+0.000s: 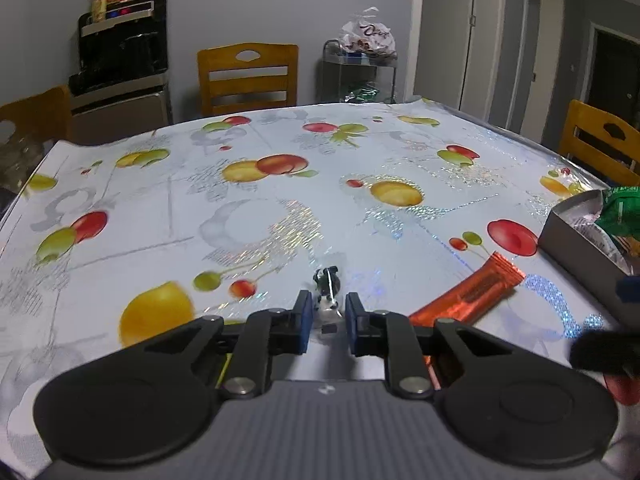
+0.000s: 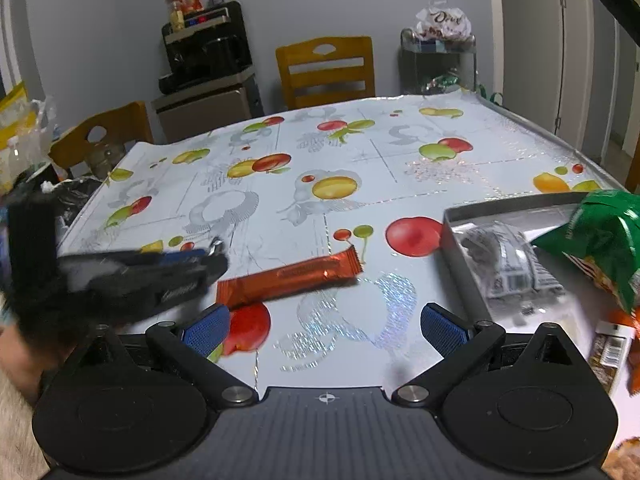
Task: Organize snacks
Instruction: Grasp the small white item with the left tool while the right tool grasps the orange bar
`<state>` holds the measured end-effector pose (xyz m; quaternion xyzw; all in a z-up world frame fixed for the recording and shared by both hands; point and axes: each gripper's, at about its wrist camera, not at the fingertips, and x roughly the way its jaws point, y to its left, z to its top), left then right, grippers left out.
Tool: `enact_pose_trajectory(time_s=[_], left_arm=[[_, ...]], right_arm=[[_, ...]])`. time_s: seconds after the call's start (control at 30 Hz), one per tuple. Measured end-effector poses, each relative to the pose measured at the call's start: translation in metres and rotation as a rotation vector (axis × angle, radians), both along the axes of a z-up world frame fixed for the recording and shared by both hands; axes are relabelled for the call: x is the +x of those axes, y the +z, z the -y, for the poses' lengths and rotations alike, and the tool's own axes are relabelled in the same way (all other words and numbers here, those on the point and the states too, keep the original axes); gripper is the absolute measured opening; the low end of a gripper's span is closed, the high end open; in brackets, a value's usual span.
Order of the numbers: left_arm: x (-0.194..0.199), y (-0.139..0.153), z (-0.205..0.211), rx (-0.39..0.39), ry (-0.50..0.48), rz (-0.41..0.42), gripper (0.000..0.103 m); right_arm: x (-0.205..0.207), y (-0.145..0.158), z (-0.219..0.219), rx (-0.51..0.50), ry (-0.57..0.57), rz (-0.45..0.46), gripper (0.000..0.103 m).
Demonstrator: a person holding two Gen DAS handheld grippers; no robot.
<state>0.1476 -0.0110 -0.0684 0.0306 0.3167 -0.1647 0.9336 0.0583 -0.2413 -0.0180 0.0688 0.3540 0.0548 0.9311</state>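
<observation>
My left gripper (image 1: 327,316) is shut on a small clear-wrapped snack (image 1: 328,284) and holds it just above the table; it also shows, blurred, in the right wrist view (image 2: 200,264). An orange snack bar (image 1: 472,294) lies on the tablecloth to its right and shows in the right wrist view (image 2: 292,278). My right gripper (image 2: 326,330) is open and empty, just in front of the bar. A grey box (image 2: 464,256) at the right holds a clear packet (image 2: 508,264) and a green bag (image 2: 604,240).
The table (image 2: 280,208) has a shiny fruit-print cloth. Wooden chairs (image 2: 326,72) stand around it. A black appliance (image 2: 208,48) and a metal rack (image 2: 438,64) stand against the far wall. More snack packs (image 2: 612,352) lie at the right edge.
</observation>
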Motion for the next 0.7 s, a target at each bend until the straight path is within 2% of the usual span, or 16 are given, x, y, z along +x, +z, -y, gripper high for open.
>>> enact_pose_trajectory(time_s=[0.13, 0.23, 0.3, 0.4, 0.7], left_arm=[[0.001, 0.000, -0.015, -0.040, 0.010, -0.018, 0.015], [0.002, 0.000, -0.018, -0.044, 0.014, -0.022, 0.015], [0.001, 0.001, -0.017, -0.035, 0.011, -0.019, 0.015], [0.001, 0.001, -0.016, -0.029, 0.008, -0.018, 0.015], [0.001, 0.001, -0.016, -0.024, 0.003, -0.018, 0.016]], right_arm=[[0.022, -0.005, -0.012, 0.048, -0.021, -0.054, 0.098], [0.037, -0.014, -0.018, 0.075, -0.045, -0.116, 0.090], [0.045, -0.020, -0.019, 0.107, -0.074, -0.151, 0.089], [0.053, -0.021, -0.024, 0.093, -0.094, -0.138, 0.087], [0.078, -0.024, -0.045, 0.010, -0.089, -0.108, 0.069]])
